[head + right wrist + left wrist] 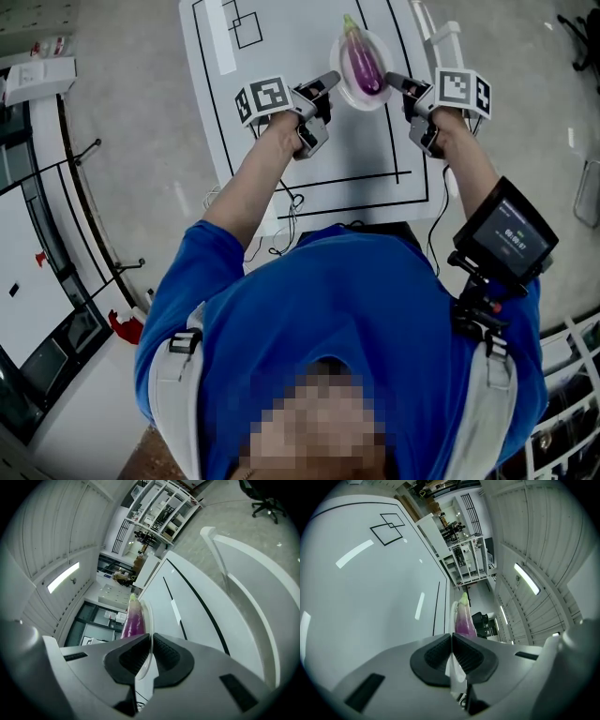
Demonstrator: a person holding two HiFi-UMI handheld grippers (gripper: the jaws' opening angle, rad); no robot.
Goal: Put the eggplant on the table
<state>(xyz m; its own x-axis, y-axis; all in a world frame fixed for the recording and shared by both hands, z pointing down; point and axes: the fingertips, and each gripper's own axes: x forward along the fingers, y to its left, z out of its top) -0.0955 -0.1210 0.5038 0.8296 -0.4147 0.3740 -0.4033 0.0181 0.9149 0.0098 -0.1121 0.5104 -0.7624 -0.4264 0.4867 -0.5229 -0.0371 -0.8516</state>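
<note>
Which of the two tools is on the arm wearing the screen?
The right tool, shut on the plate's right rim: its forearm carries the lit screen, while the left tool's forearm carries nothing.

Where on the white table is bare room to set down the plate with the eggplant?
Bare: the table inside the black outline, from the plate toward the person, between left gripper and right gripper; also between the double-square mark and the plate. Crowded: the right edge by the white rail, and the near edge where cables hang.
</note>
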